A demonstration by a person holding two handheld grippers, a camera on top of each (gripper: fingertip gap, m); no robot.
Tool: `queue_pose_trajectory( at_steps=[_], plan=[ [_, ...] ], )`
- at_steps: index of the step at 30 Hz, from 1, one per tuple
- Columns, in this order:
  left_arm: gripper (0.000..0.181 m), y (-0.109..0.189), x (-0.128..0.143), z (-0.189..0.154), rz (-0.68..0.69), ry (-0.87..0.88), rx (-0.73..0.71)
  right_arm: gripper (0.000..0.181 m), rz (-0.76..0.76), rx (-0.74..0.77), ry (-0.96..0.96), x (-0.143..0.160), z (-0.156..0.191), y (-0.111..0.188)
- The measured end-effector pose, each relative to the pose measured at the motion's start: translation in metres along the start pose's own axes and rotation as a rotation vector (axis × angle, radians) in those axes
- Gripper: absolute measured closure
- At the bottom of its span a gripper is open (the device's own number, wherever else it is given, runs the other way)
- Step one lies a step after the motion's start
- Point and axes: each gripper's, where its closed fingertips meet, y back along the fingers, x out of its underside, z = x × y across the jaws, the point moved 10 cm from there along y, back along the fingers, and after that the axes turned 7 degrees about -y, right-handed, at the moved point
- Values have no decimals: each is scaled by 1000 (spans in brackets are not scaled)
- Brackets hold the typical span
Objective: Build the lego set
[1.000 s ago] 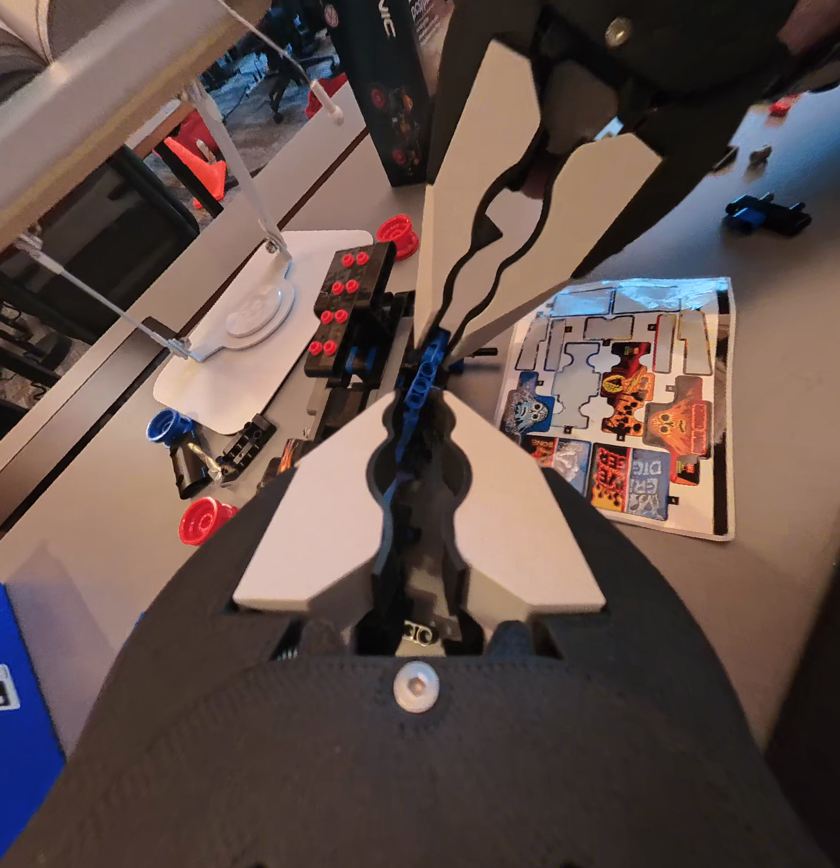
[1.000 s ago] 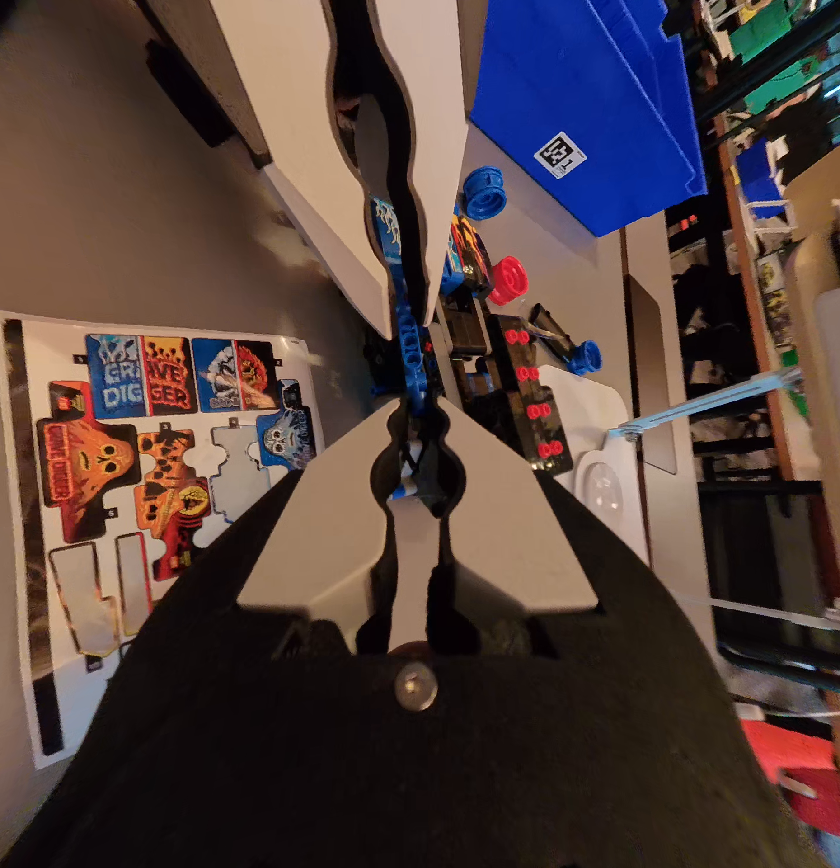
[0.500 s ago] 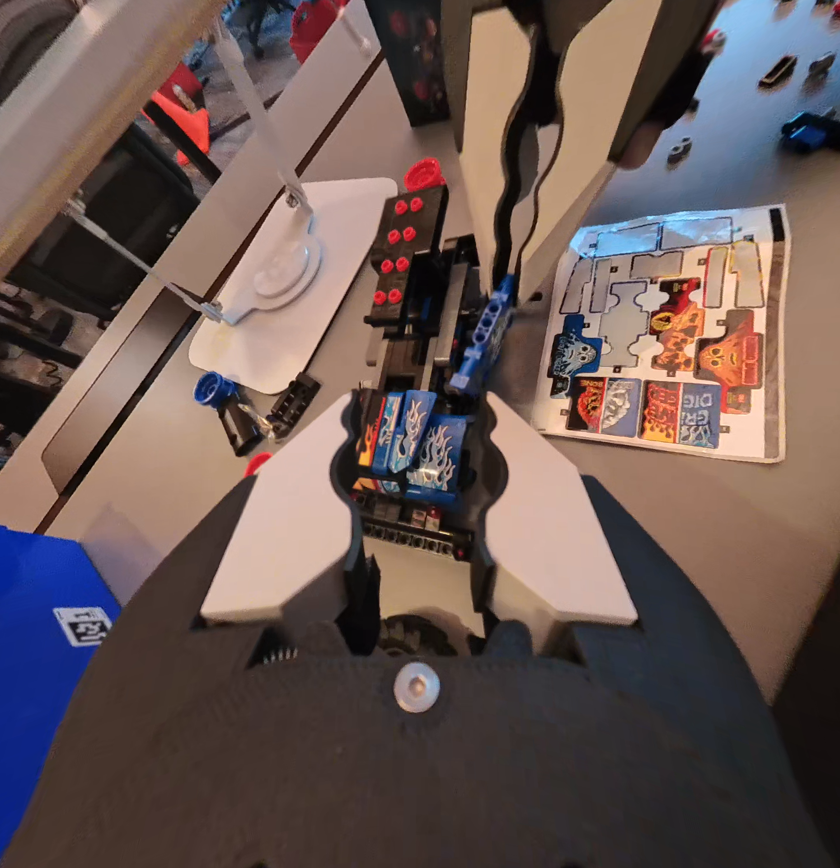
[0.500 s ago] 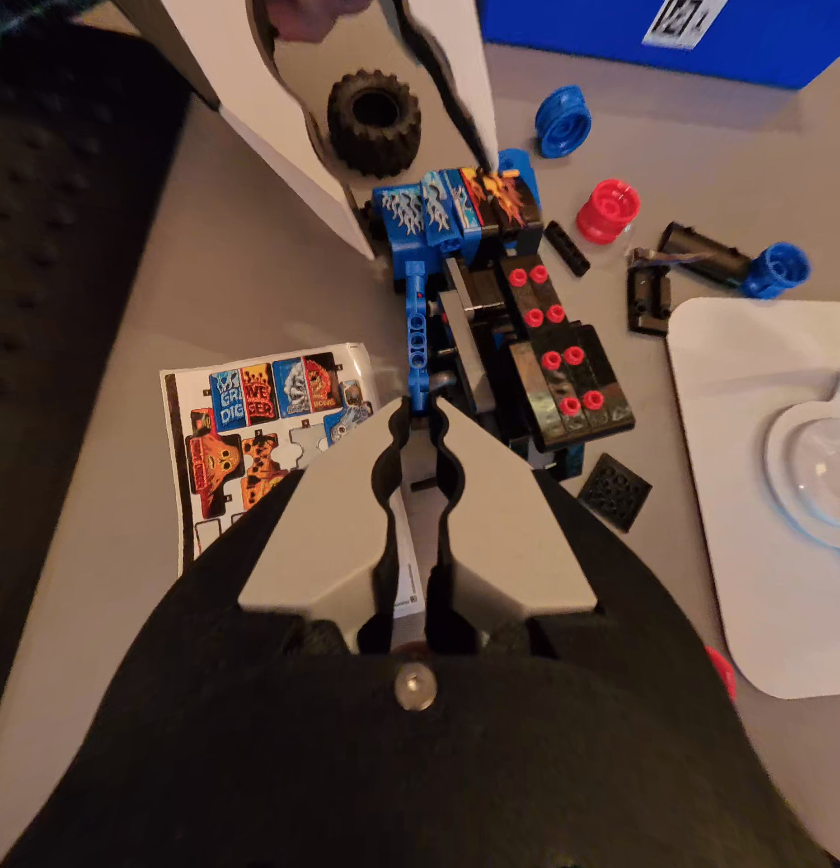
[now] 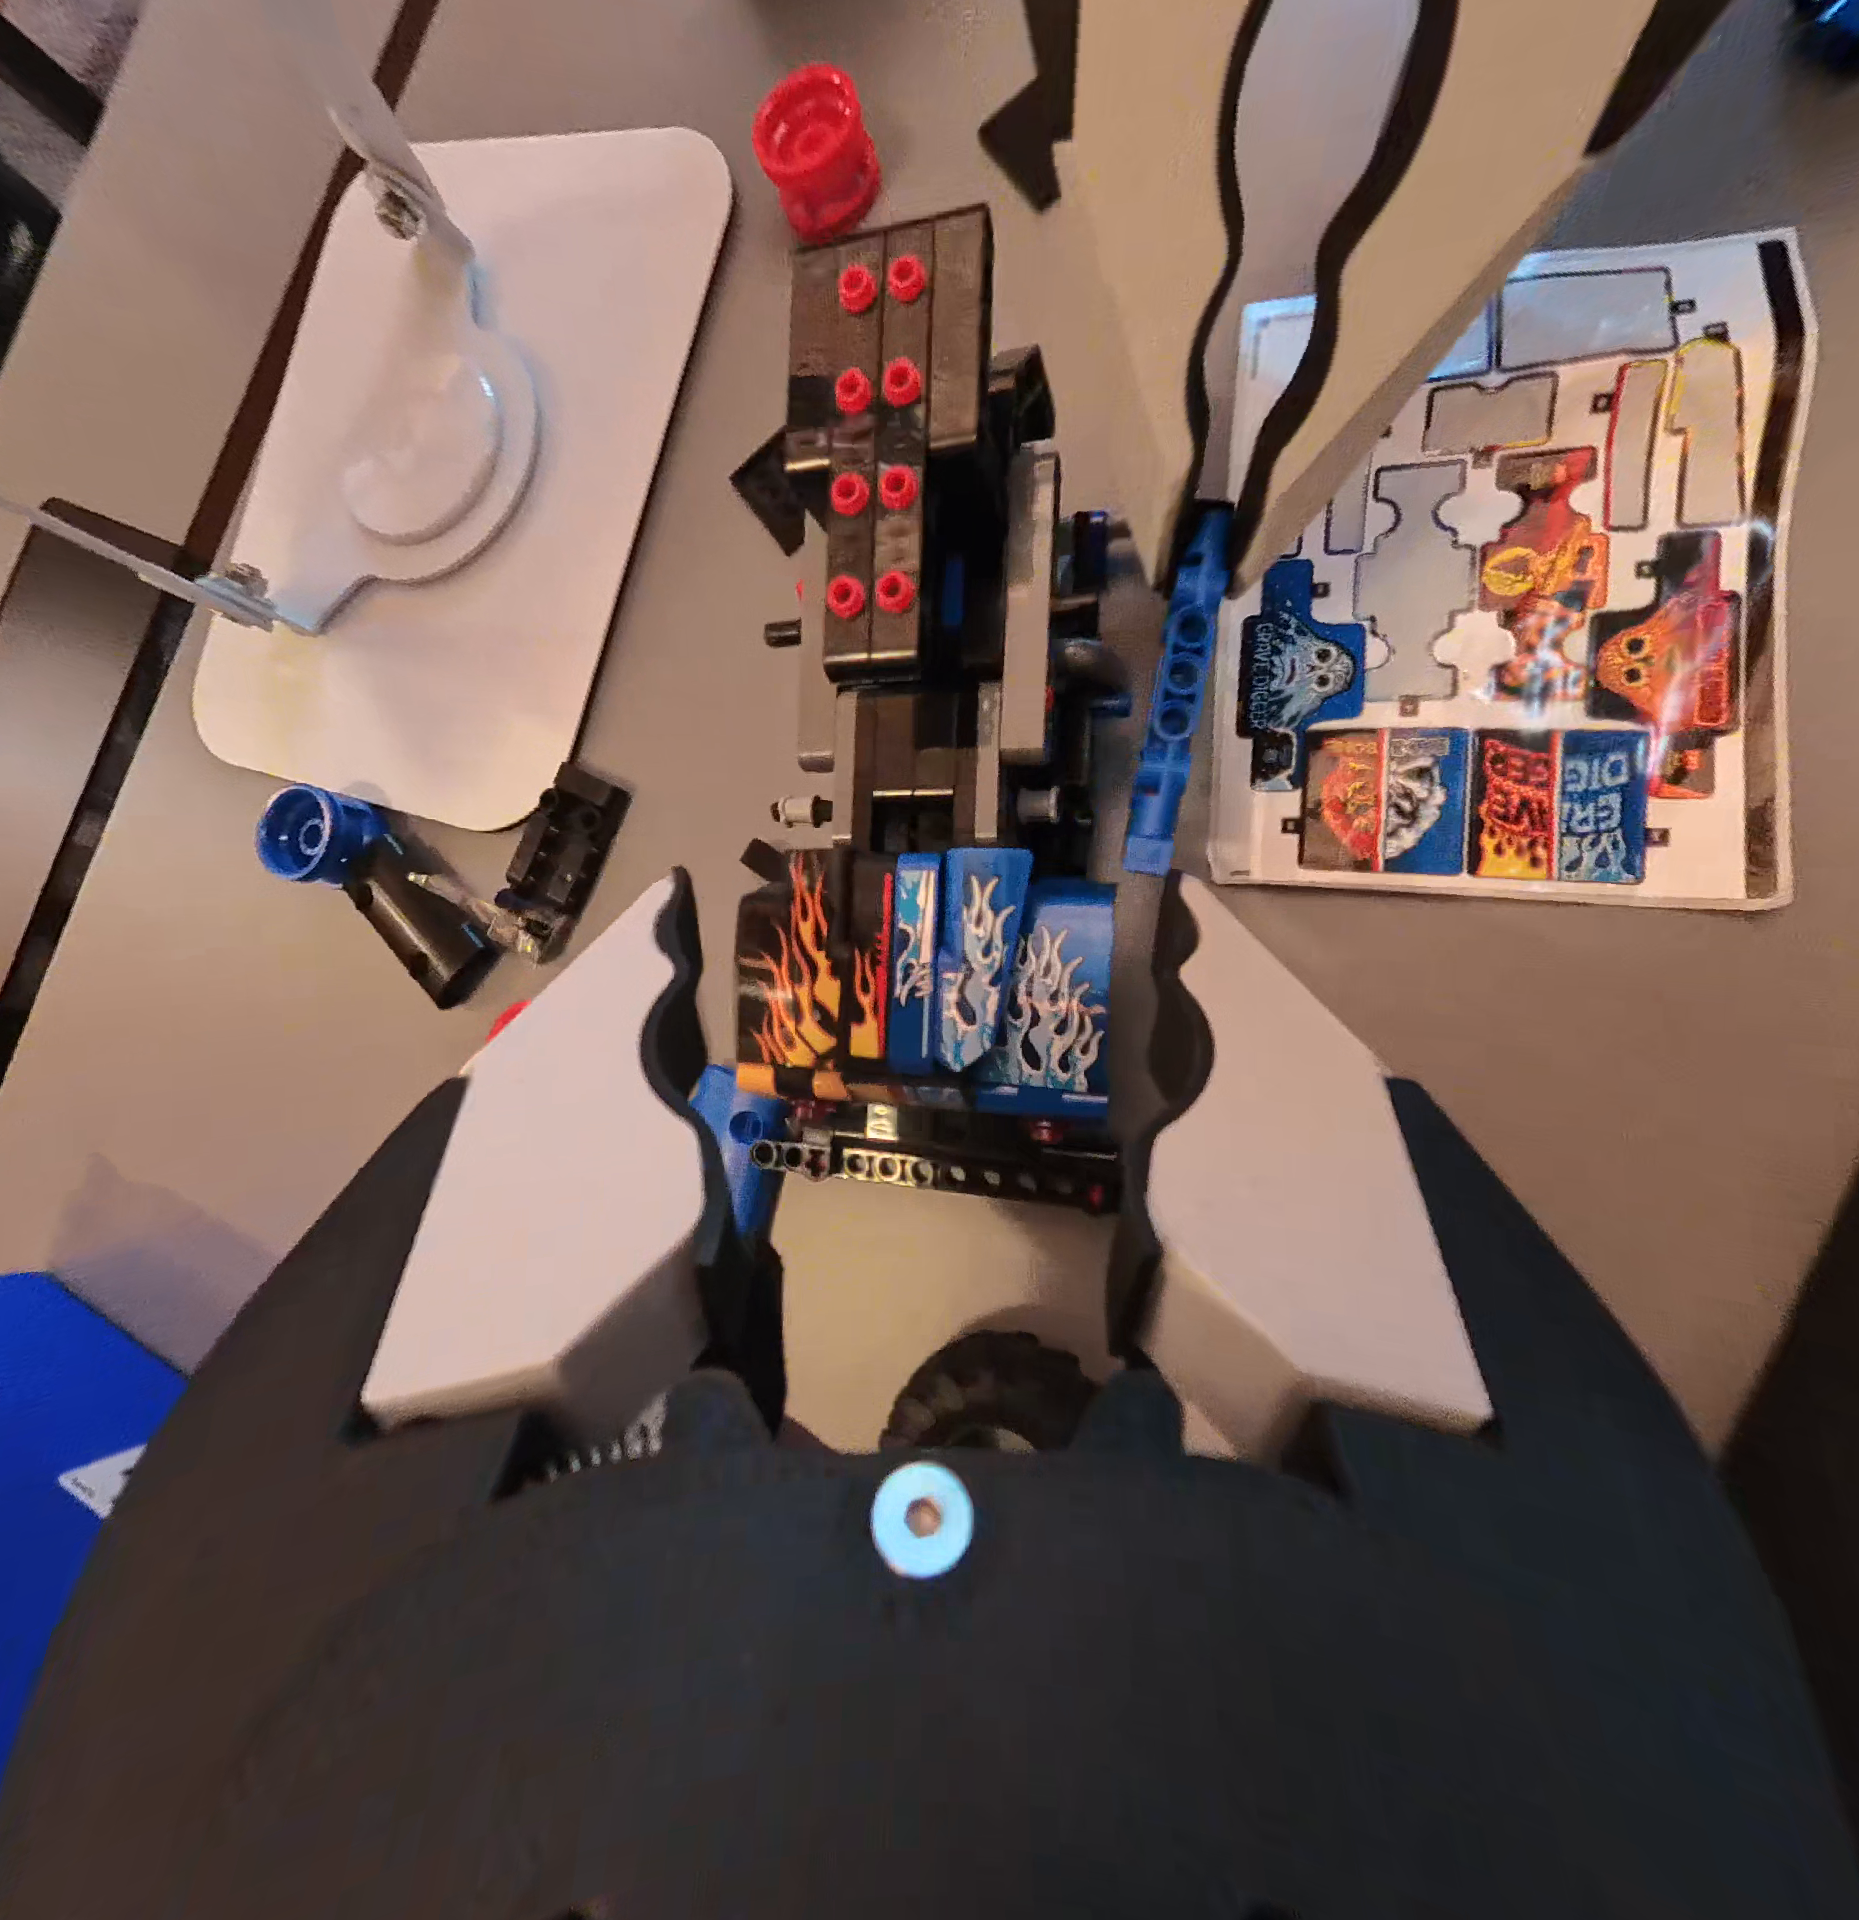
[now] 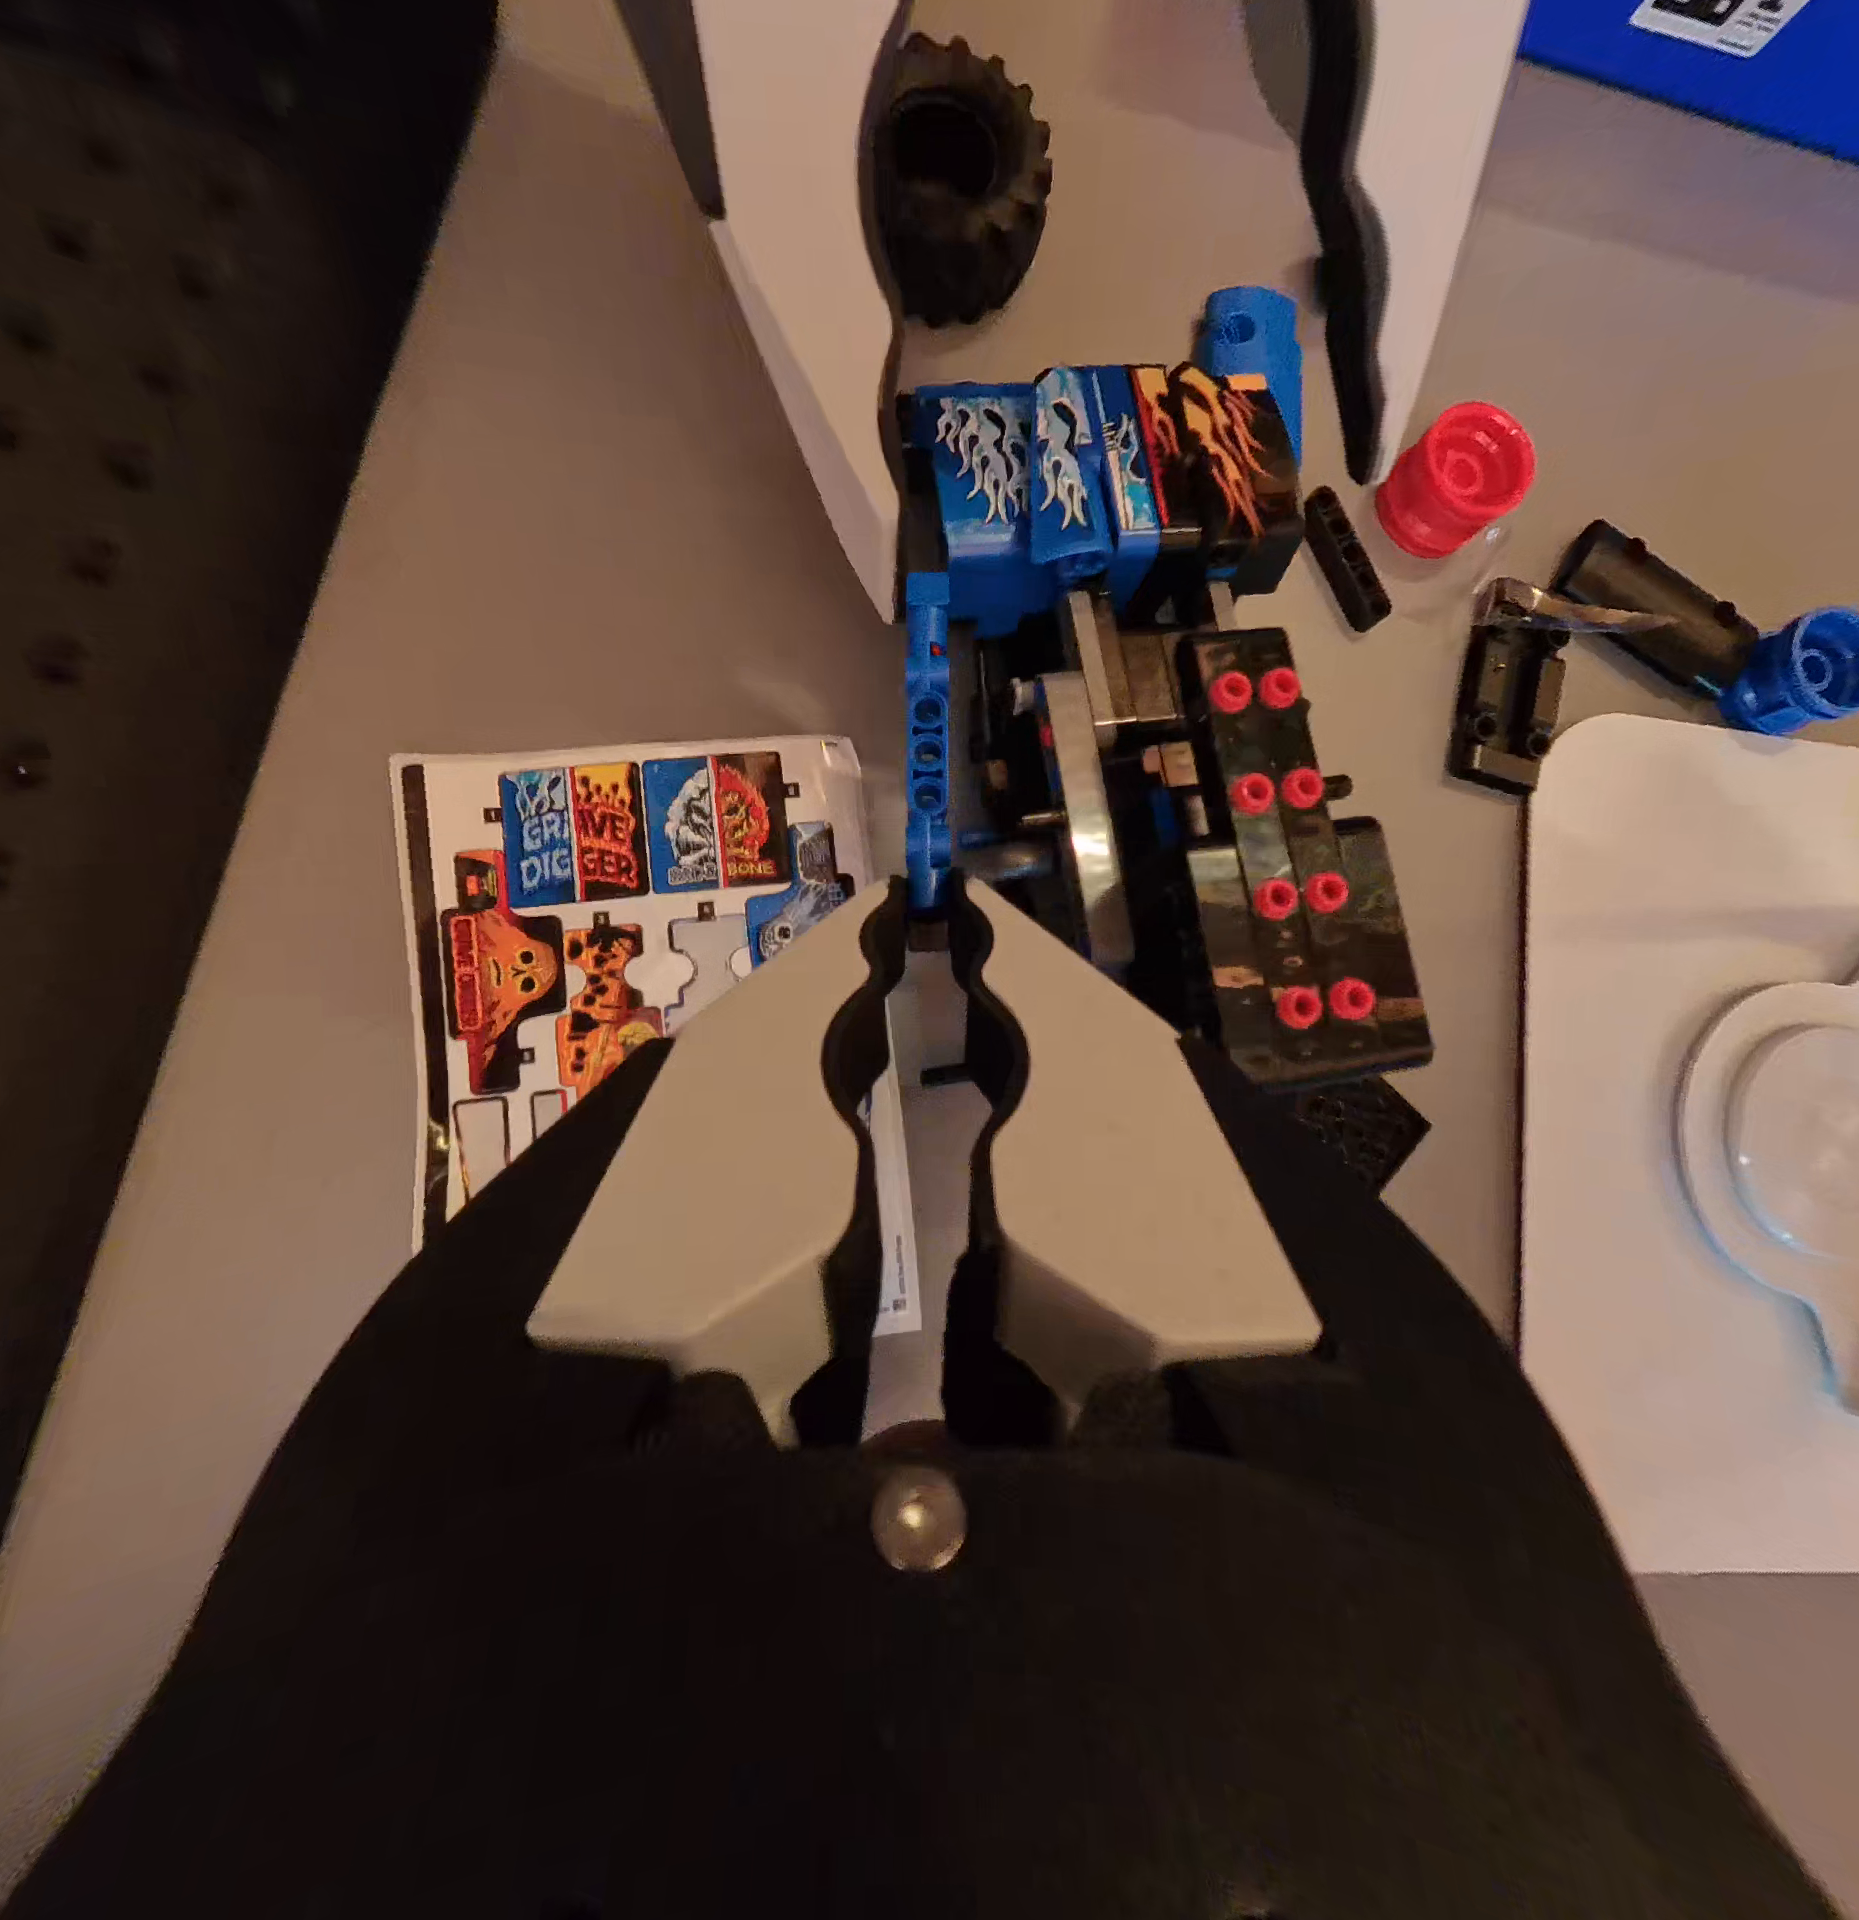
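A black and blue lego truck with flame stickers on its hood lies on the grey table. A blue holed beam runs along its side. My left gripper is open, its fingers on either side of the hood with small gaps. My right gripper is shut on the far end of the blue beam. It shows from the front in the left wrist view. The right wrist view shows the left gripper around the truck.
A sticker sheet lies beside the beam. A red hub, a blue hub on a black part and a black tyre lie around the truck. A white stand base and a blue bin are near. My hands' fingertips stand some 7 cm from each other.
My left gripper has opened, let go of the truck and drawn back. The truck now lies flat on the table. My right gripper stays shut on the blue beam.
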Motion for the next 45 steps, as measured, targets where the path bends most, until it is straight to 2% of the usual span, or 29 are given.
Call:
queue_pose_trajectory(
  at_steps=[5,11,22,39,45],
  plan=[
    [90,-14,-2,4,62,-26,119,176,16,5,15,4,1,-4],
    [101,-30,-3,8,84,-33,182,175,11,6,13,7,-3,-4],
    [109,-31,-4,5,23,11,163,175,-6,4,3,10,-8,2],
    [109,-41,-26,-4,110,135,79,173,13,86,21,23,-23,20],
    [109,-46,-32,-4,86,179,56,173,17,82,9,32,-31,26]
  ],
)
